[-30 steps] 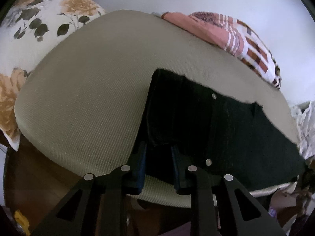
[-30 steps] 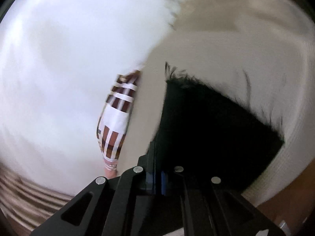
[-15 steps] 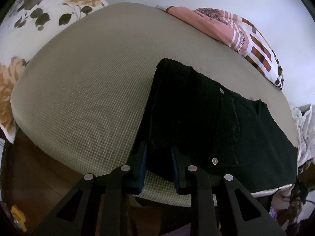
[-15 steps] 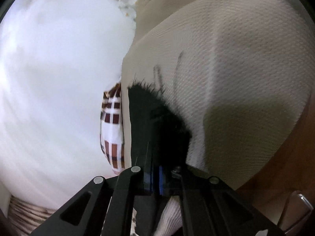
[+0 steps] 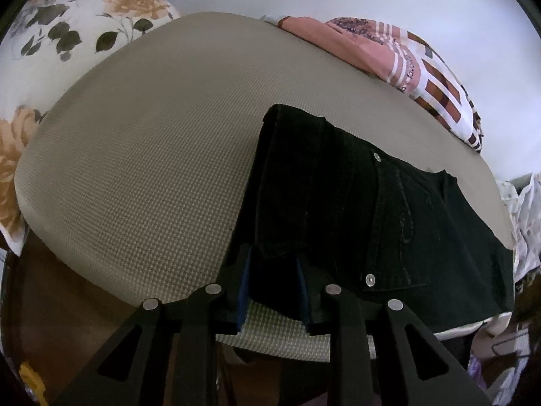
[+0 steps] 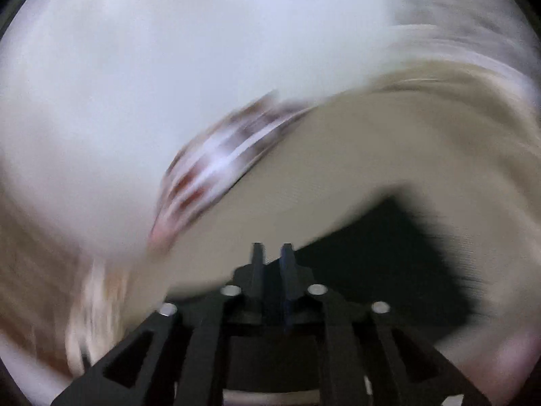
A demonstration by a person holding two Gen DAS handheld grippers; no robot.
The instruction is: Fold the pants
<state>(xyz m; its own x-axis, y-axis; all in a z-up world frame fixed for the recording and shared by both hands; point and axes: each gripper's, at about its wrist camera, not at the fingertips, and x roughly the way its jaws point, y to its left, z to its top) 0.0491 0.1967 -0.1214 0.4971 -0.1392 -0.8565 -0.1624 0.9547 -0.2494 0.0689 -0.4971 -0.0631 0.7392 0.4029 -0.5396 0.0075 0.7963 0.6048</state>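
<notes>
Pants (image 5: pixel 365 216), black and already folded into a compact block, lie on the beige cushion (image 5: pixel 142 182), in the lower right of the left wrist view.

We judge the fold is nearly finished and the step in hand is setting the folded edge down and flattening it. The left gripper (image 5: pixel 272 280) has its jaws parted, with the near left corner of the pants sitting between them; the fabric does not look squeezed, so we read it as released or only loosely around the cloth. For the next move we would need to draw this gripper back without dragging the top layer, because loose denim can slip and open the fold.

The right wrist view is strongly blurred. The right gripper (image 6: pixel 272 257) shows its jaws close together with a narrow gap, and we see no cloth between them. The pants (image 6: pixel 389 264) appear there as a dark shape at the lower right, beside and behind the jaws, not inside them.

A floral pillow (image 5: pixel 67 34) is at the upper left, and a striped cloth (image 5: pixel 405 64) at the upper right.
</notes>
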